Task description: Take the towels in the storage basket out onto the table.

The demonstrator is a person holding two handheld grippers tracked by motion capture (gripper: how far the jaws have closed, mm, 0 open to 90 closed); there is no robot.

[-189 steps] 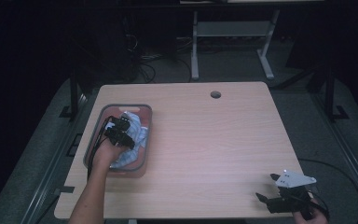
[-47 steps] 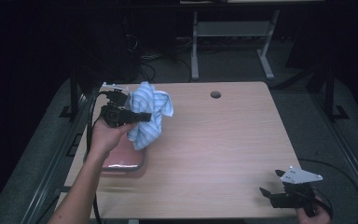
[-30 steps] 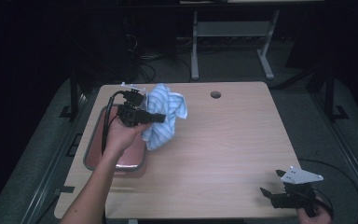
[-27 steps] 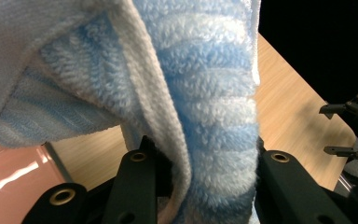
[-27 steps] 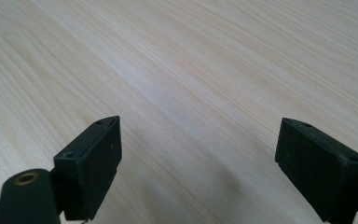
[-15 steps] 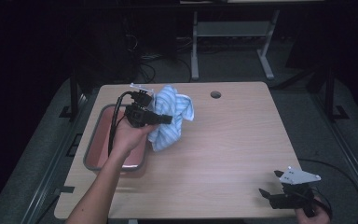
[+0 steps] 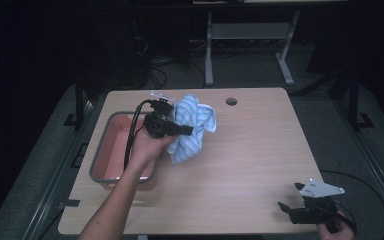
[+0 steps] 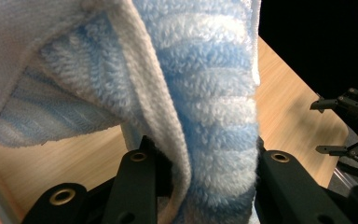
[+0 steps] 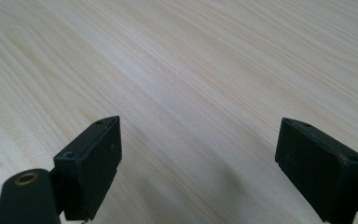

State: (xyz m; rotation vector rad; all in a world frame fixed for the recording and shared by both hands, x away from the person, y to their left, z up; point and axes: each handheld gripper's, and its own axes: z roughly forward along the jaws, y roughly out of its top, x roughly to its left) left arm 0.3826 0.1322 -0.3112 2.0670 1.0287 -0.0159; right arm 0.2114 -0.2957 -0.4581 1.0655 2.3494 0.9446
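A blue and white striped towel (image 7: pixel 192 127) hangs bunched above the table, its lower end near the wood. My left gripper (image 7: pixel 187 131) is shut on the towel, just right of the tub. Up close in the left gripper view the towel (image 8: pixel 200 107) sits pinched between the two black jaws. My right gripper (image 7: pixel 285 209) rests near the table's front right corner, held by a hand. In the right gripper view its jaws stand wide apart over bare wood, and the right gripper (image 9: pixel 198 154) is open with nothing in it.
A grey-rimmed pink tub (image 7: pixel 111 120) stands at the left of the wooden table (image 7: pixel 260 150). A round cable hole (image 7: pixel 231 101) lies near the far edge. Dark floor, cables and a metal stand lie beyond the table.
The left gripper lifted the towel out of the tub and has carried it rightward over the table. The right gripper has stayed where it was.
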